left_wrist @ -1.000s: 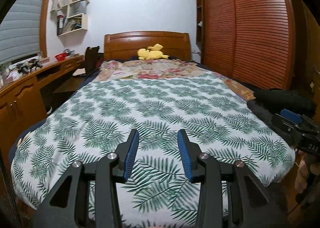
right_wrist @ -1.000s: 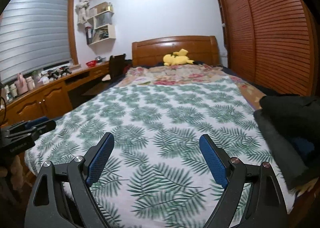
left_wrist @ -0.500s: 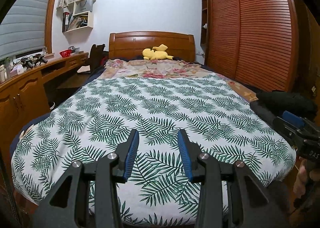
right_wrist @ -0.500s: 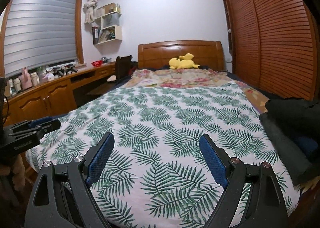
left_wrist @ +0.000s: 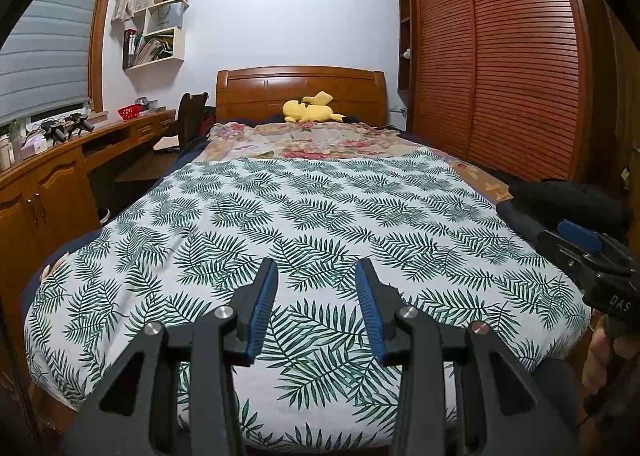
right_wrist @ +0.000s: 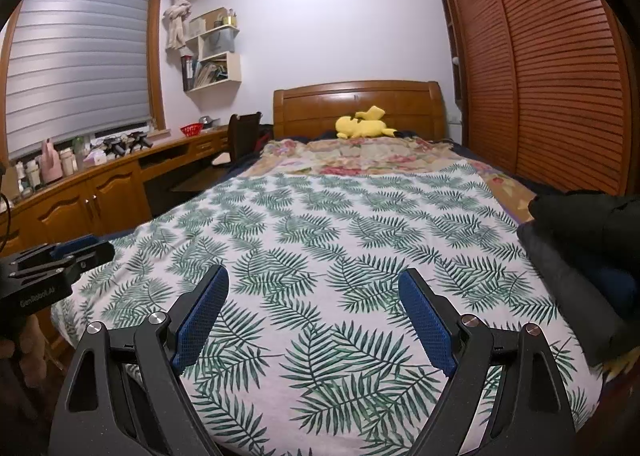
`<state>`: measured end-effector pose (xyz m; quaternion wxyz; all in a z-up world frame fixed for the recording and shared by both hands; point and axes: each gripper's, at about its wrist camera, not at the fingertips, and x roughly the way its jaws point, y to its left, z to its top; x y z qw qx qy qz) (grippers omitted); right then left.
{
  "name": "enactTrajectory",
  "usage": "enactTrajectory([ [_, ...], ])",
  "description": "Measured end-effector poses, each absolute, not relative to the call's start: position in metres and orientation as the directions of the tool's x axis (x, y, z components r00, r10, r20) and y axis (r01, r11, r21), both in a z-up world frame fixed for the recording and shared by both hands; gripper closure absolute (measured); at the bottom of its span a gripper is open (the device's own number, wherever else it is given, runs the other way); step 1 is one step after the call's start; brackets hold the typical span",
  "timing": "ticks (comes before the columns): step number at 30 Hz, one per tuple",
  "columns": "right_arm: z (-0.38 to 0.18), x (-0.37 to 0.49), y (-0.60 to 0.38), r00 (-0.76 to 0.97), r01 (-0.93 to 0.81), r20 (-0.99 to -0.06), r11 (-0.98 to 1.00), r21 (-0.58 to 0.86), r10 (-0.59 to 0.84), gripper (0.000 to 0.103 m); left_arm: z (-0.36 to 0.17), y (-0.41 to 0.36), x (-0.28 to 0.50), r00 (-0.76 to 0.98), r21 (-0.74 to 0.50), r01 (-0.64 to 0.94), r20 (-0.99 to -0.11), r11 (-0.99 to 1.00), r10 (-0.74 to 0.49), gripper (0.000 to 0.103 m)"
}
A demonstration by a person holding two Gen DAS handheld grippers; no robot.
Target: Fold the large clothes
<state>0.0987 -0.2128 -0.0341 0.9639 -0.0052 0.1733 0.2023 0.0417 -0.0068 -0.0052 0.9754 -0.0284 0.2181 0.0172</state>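
Nearest: left gripper [left_wrist: 316, 276] parted, empty; right gripper [right_wrist: 314, 284] spread wide, empty, both above leaf-print bedspread [left_wrist: 320, 216]. Beyond, at right bed edge: dark clothes pile [right_wrist: 580, 240]. Farthest: yellow plush toy [left_wrist: 310, 112] by wooden headboard [left_wrist: 300, 90].

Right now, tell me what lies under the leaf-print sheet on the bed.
A floral quilt shows beyond the leaf-print sheet, running under its far edge. How far it runs underneath is covered.
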Motion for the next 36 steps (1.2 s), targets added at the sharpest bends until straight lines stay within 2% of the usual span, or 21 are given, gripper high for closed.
enactTrajectory([
  [36,-0.034,0.100,-0.211,0.860,-0.390,-0.333,0.919,0.063,0.387,0.014,0.005,-0.018,0.032,0.918,-0.028,-0.039,-0.396,0.999,0.025,0.063],
])
